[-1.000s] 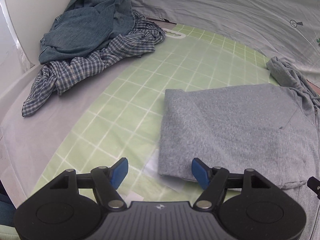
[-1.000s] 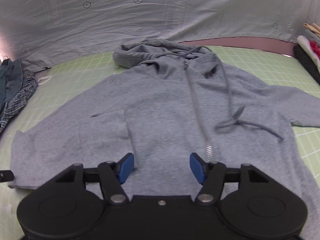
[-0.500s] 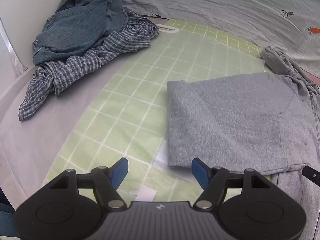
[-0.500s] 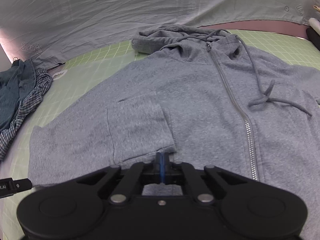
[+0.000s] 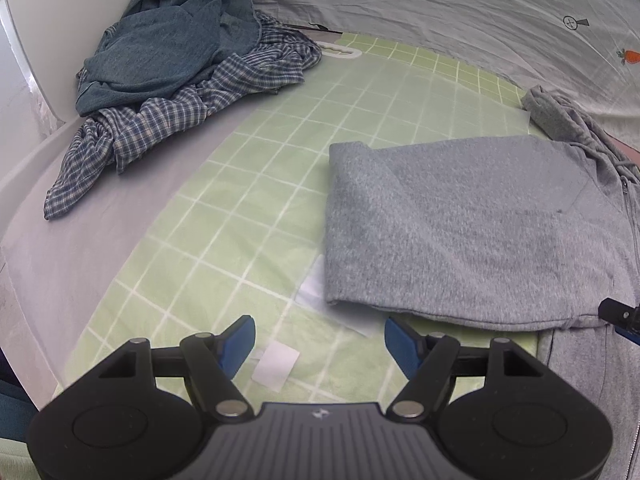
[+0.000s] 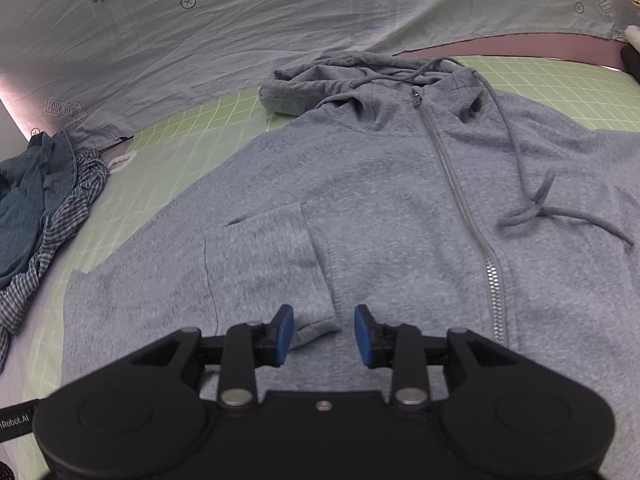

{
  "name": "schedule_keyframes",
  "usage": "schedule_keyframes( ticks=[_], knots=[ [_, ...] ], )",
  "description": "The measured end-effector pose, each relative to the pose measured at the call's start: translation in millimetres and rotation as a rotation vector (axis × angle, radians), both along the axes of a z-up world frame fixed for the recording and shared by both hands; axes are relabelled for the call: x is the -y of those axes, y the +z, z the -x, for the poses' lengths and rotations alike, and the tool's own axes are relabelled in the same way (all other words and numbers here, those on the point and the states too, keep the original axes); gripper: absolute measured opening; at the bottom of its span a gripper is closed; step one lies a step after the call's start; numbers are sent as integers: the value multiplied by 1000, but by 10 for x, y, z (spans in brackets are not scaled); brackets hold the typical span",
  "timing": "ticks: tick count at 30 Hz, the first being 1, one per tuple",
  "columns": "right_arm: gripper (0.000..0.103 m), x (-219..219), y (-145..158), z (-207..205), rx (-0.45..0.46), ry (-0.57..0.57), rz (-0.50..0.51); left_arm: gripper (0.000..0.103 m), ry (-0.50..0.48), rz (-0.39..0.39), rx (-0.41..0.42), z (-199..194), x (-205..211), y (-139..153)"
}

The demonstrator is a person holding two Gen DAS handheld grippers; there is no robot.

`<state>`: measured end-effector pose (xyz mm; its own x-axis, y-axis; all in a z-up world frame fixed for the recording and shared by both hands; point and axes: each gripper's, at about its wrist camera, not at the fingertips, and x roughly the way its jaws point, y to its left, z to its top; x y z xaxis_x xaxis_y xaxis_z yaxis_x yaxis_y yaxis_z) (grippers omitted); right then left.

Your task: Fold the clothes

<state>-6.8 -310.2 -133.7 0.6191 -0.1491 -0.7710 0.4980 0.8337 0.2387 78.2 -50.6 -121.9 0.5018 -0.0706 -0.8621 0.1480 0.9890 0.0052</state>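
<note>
A grey zip hoodie (image 6: 380,200) lies face up on the green grid mat (image 5: 248,216), hood at the far end. Its left sleeve is folded across the body, with the cuff (image 6: 316,320) near my right gripper. The folded side also shows in the left wrist view (image 5: 460,224). My right gripper (image 6: 324,334) is partly open, its jaws either side of the cuff end, holding nothing. My left gripper (image 5: 320,340) is wide open and empty above the mat, just short of the hoodie's near left edge.
A heap of clothes, a teal top (image 5: 168,40) over a blue checked shirt (image 5: 160,116), lies at the mat's far left, and shows in the right wrist view (image 6: 36,208). A grey printed sheet (image 6: 200,40) covers the back. White paper patches (image 5: 276,364) lie on the mat.
My right gripper was open, shut half a second ago over the sleeve cuff, and has now opened partway. My left gripper stayed open and drew back slightly to the left.
</note>
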Motion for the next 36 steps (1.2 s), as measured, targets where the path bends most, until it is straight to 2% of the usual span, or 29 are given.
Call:
schedule_keyframes(
  ticks=[4,5,9,18,22,29,32,36],
  knots=[
    [12,-11,-25,-37,-11,30,-17,72,-2,2,3,-25,57,28],
    [11,0,-17,-32,-6,31,-25,72,-3,5,5,-34,74,42],
    [9,42,92,-2,11,50,-18,72,0,18,4,-91,166,95],
    [9,433,604,178,71,8,21,72,12,49,-18,-176,626,194],
    [9,763,776,245,103,-11,31,72,36,52,-23,-150,853,215],
    [9,1476,1001,310,159,-84,67,75,10,5,19,-197,1244,273],
    [9,1800,1103,352,186,-124,107,78,-1,-10,41,-260,1384,278],
    [9,2261,1233,580,225,-237,192,78,-38,-39,51,-424,1610,222]
  ],
)
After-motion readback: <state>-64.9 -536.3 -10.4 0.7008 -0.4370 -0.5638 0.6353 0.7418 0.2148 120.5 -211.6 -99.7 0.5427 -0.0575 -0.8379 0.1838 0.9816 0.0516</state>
